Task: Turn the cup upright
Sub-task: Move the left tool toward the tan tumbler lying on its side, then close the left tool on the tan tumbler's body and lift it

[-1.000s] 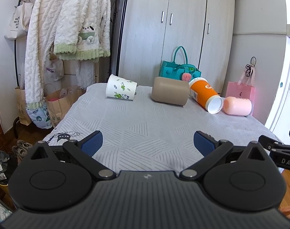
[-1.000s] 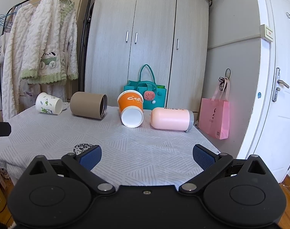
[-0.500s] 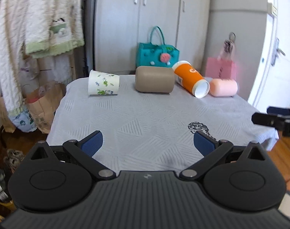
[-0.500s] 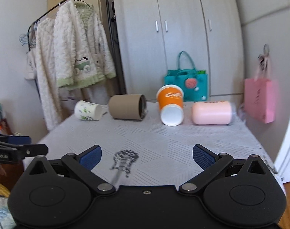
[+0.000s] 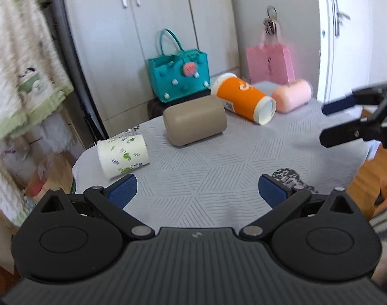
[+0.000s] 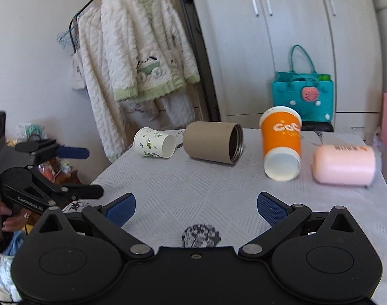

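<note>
Several cups lie on their sides along the far part of the grey-clothed table (image 6: 193, 178): a white paper cup with green prints (image 5: 122, 155) (image 6: 155, 146), a tan cup (image 5: 196, 123) (image 6: 212, 142), an orange cup (image 5: 244, 101) (image 6: 281, 143) and a pink cup (image 5: 292, 95) (image 6: 344, 165). My left gripper (image 5: 197, 193) is open and empty over the table's near left part, with the white cup just beyond its left finger. My right gripper (image 6: 196, 207) is open and empty over the near middle. Each gripper shows in the other's view, the right one (image 5: 330, 119) and the left one (image 6: 91, 170).
A teal handbag (image 5: 179, 76) (image 6: 304, 99) and a pink paper bag (image 5: 271, 62) stand behind the table by the grey wardrobe. A white fleece robe (image 6: 140, 58) hangs on a rack at the left. A dark print (image 6: 201, 235) marks the cloth near the front edge.
Both grippers have moved forward over the table and turned, the left one swinging right and the right one swinging left. The cups appear larger and closer. Both stay open.
</note>
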`<state>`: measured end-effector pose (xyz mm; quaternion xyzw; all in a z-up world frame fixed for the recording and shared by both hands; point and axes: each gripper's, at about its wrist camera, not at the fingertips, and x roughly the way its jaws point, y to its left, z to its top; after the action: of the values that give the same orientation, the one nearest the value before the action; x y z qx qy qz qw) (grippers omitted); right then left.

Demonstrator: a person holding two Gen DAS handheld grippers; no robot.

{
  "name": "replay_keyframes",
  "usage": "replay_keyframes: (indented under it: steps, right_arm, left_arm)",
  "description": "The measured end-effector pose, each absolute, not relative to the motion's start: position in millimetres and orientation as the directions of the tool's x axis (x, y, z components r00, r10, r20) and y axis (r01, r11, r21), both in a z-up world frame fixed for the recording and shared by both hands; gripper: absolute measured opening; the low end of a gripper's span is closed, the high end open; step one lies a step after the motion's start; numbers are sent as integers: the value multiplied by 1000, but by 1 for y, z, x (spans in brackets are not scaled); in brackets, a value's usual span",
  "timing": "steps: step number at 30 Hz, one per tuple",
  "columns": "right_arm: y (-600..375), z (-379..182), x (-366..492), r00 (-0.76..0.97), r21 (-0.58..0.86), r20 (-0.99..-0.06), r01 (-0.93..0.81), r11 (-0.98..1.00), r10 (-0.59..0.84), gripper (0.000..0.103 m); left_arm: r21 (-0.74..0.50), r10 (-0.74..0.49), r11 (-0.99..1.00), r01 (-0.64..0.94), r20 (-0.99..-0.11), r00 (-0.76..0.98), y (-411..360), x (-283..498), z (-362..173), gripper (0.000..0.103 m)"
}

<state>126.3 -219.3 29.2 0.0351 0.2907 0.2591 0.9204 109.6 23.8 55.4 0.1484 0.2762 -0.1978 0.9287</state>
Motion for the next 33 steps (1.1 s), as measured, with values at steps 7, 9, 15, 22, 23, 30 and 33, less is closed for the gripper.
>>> replay_keyframes:
  steps: [7,9,15,22,23,30,33]
  right_arm:
    - [-211,39,157,669,112,-540,-544,832,510,103]
    - [-211,44,165,653,88,-554,-571,817,516,103]
    - [-218,55,188,590,80,-608,-620,781,531,103]
    - [-229,52,198,567,99,-605,-643,759,559,103]
    - [-228,51,200,568,99,-602,-645,758,562,103]
    - [-222,49,223,539,93,-627,-664,742,562,103]
    - [-215,52,234,527,70,-643,-682,728,556,103]
  left_arm:
    - [195,-375,790,581,-596,710,7,161,73,103]
    - [206,-407,738,642,-622,668,-2,181,77,103]
    - [295,-416,589,752,-687,595,-30,219,79,103]
    - [477,-390,424,770,-671,630,-55,241,63,101]
    - [468,-392,428,773,-675,625,-57,246,62,100]
    - [415,-396,375,829,-737,548,-70,274,60,100]
    - [366,-433,305,879,-769,470,-73,289,64,100]
